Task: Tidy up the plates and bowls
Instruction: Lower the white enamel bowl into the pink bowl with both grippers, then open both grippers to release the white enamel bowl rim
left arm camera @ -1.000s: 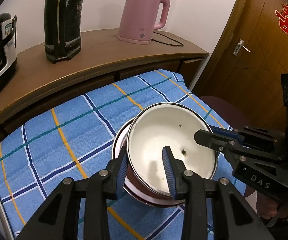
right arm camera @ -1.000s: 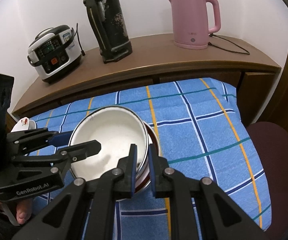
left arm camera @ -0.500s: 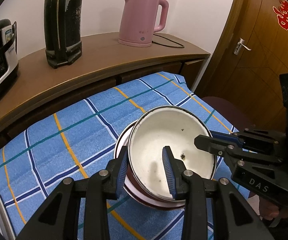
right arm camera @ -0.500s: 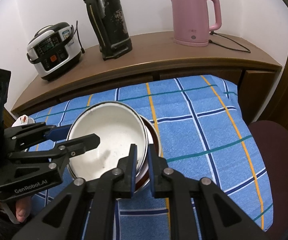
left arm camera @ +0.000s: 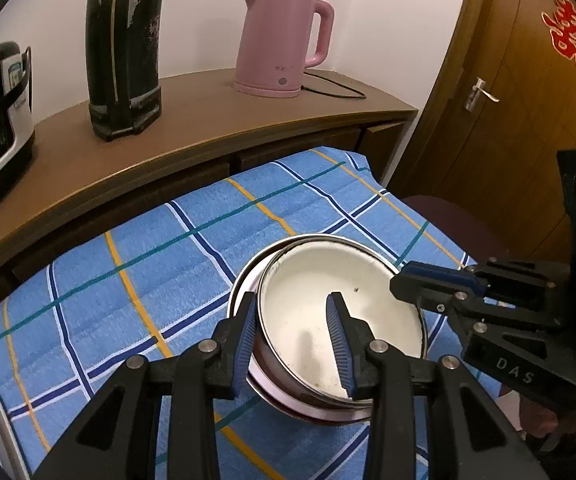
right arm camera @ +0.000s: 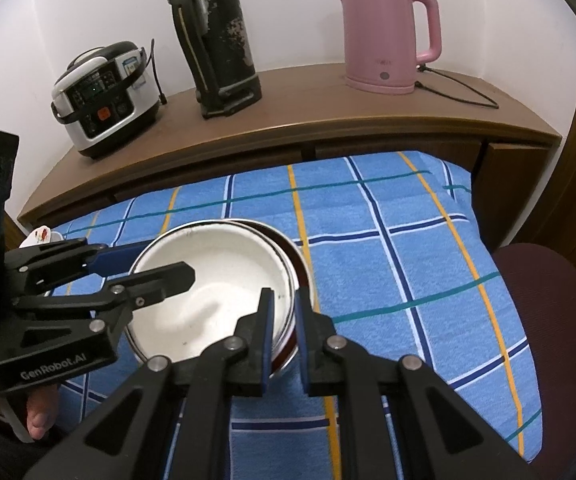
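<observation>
Pinching the near rim of the white bowl [right arm camera: 208, 292], the right gripper [right arm camera: 284, 294] has its jaws clenched almost together. One finger is inside the basin and one is outside. The wall of the lower bowl [right arm camera: 293, 252] may be caught in the same pinch, but the fingers hide that spot.

The left gripper [left arm camera: 291, 300] straddles the opposite rim. Its outer finger is just beside the stack's wall, and its inner finger stands well inside the basin, away from the wall. Its jaws are opening, so the rim lies between them but the pads are not pressing on it.

A grip on two opposite sides suits a wide, shallow vessel, since one pinch alone would let it swing. With the left side letting go, the right gripper looks to be what steadies the bowl for now.

The white bowl sits nested in the lower bowl, on the blue checked cloth [left arm camera: 168, 264], toward its near edge. The frames do not show whether the stack rests fully on the cloth or is held slightly off it. A sideboard [right arm camera: 327, 112] behind carries a pink kettle [right arm camera: 383, 36], a dark flask [right arm camera: 216, 40] and a rice cooker [right arm camera: 104, 96], all well apart from the bowls.

Being round, the white bowl has no long axis across the table (only its centre line, which runs close to upright). Its mouth faces up. It sits off-centre in the lower bowl, shifted toward the right gripper's side, so a crescent of the lower rim shows on the far and left sides in the left wrist view. This suggests it is not yet seated squarely.
</observation>
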A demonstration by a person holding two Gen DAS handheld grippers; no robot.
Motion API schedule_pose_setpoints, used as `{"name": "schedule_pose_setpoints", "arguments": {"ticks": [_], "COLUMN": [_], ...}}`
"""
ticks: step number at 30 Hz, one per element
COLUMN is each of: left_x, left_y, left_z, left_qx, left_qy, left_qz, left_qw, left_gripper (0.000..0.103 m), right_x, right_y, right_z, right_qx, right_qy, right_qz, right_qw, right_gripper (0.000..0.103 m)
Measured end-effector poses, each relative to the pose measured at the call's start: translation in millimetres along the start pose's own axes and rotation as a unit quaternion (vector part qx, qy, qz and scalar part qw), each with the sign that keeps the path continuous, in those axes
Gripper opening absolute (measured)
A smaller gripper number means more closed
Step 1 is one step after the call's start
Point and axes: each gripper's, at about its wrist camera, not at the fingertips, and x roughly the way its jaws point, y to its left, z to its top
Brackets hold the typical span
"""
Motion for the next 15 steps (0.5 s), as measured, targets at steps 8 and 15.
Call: {"name": "schedule_pose_setpoints", "arguments": {"ticks": [8,15], "left_x": [0,0], "left_y": [2,-10], "left_z": [0,-3], "left_qx": [0.000,0.038], "left_qy": [-0.003,-0.020], "left_qz": [-0.001,0.021], "left_qw": [1.0000,0.9989], "left_gripper": [0.038,0.044], "right_x": [0,-3], "right_y": [0,5], "right_z": [0,-2], "right_qx": [-0.001,-0.007], "right_qy": [0.000,-0.005], "right_qz": [-0.001,-0.003], "right_qw": [1.000,1.000], "right_gripper": [0.012,0.012]}}
